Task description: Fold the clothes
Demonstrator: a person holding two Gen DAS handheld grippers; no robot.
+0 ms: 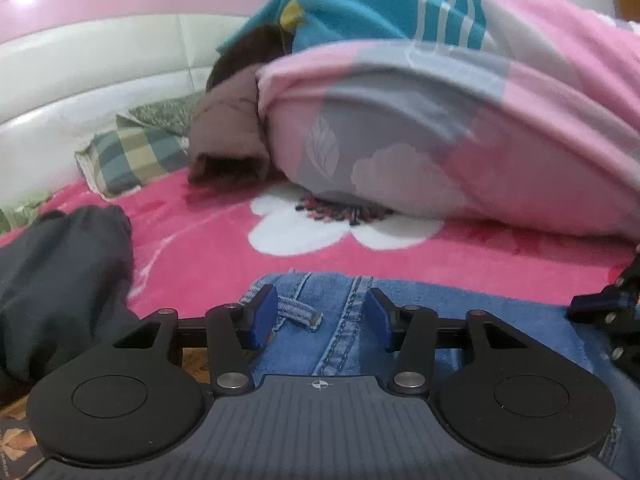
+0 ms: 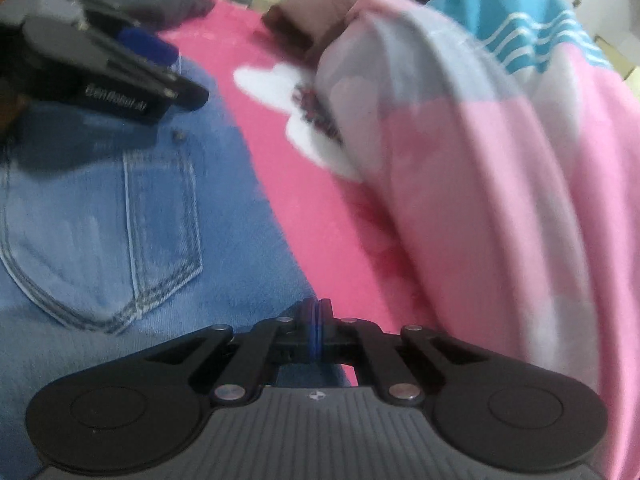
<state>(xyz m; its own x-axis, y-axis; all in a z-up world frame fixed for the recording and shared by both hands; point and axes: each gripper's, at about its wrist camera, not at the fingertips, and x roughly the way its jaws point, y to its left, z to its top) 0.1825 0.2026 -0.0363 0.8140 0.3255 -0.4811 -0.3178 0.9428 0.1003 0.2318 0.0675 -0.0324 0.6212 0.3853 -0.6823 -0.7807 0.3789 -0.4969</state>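
Note:
Blue jeans (image 1: 500,320) lie flat on the pink blanket, back pocket (image 2: 100,208) facing up. My left gripper (image 1: 322,316) hovers open over the waistband, with a belt loop (image 1: 298,312) between its blue pads, which stand apart from it. The same gripper shows at the upper left of the right wrist view (image 2: 176,72). My right gripper (image 2: 316,320) is shut, its pads meeting on the right edge of the jeans, where denim meets blanket. Part of it appears at the right rim of the left wrist view (image 1: 612,312).
A bulky pink, grey and teal quilt (image 1: 440,128) is piled just beyond and to the right. A dark grey garment (image 1: 60,280) lies to the left, with a brown garment (image 1: 228,136) and a checked pillow (image 1: 128,156) behind it. A white padded headboard (image 1: 80,80) closes the far side.

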